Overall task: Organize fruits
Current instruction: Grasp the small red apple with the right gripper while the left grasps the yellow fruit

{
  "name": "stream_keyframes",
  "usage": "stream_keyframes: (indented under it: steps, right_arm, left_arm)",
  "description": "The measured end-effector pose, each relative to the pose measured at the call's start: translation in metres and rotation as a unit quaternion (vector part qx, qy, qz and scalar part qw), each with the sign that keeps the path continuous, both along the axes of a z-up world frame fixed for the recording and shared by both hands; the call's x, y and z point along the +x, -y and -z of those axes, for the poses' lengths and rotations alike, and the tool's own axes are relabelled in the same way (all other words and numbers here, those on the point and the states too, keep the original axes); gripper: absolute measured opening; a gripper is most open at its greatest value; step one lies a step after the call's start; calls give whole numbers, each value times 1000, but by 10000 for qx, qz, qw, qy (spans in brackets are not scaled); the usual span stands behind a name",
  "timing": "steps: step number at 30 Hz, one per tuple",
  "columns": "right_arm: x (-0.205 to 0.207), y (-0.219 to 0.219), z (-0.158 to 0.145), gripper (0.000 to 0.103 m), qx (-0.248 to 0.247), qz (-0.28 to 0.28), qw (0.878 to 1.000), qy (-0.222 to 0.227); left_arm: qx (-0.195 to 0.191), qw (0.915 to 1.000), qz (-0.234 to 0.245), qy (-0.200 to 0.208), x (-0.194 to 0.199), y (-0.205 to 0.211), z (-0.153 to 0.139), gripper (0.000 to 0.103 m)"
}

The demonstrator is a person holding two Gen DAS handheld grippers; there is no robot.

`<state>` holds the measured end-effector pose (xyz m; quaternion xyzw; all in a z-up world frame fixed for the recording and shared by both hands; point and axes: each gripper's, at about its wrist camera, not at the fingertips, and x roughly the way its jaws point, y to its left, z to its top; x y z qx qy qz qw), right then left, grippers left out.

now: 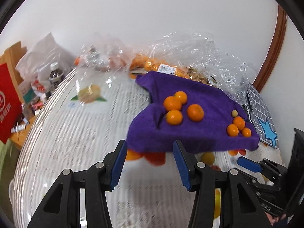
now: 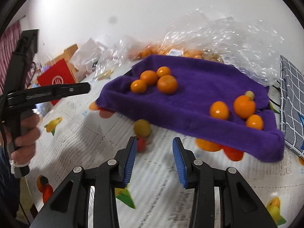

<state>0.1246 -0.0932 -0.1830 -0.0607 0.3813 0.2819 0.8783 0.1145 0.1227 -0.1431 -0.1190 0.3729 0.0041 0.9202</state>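
Note:
A purple cloth (image 1: 191,133) lies on the table and holds two clusters of small oranges. One cluster (image 1: 175,105) is near its middle, the other (image 1: 238,127) at its right with a small pale fruit (image 1: 234,113). The cloth (image 2: 190,98) and both clusters (image 2: 153,80) (image 2: 243,108) also show in the right wrist view. My left gripper (image 1: 150,163) is open and empty just before the cloth's near edge. My right gripper (image 2: 154,161) is open and empty, near the cloth's front edge.
Clear plastic bags of oranges (image 1: 161,64) lie behind the cloth by the wall. A grey checked cloth (image 1: 262,114) lies to the right. A red box (image 1: 7,102), a bottle (image 1: 55,74) and clutter sit at the left. The tablecloth (image 2: 76,133) has printed fruit pictures.

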Motion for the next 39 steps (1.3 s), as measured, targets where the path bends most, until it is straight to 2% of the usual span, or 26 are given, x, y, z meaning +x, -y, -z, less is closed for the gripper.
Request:
stream_keyframes:
  steps: [3,10,12,14,19,24,31,35,39]
  right_arm:
    - [1,-10,7,40,32,-63,9998,-188]
    - [8,-31,17,39,-97,-63,9994,-313]
    - [9,-39,23,36,-240,-118,9990,-354]
    - [10,-45,28,24,-442,-95,9983,-374]
    - [6,-38,26,23,-411,-78,9988,-252]
    - [-4,1,11,24,-178,126,9998,-12]
    - [-15,74,6,24,-159,808,9966,36]
    - [-23,107,8,24,-75,1038,9946,17]
    - [-27,126,11,24,10,1140,9935,22]
  left_arm:
    - [-179,9998,-33,-34,-13,-12,9,48]
    - [-261,9995,-11,-171,-26,-25,27,48]
    - [-296,9994,7,-200,-28,-26,29,48]
    - [-329,9993,32,-183,-30,-27,30,48]
    - [-375,9991,122,-150,-35,-23,31,47]
    - [-403,9984,367,-118,-35,-1,32,47]
    - [-317,9955,893,-98,-17,55,28,47]
    - [-364,9939,1013,-233,-2,81,32,47]
    - [-165,9950,956,-250,13,105,33,47]
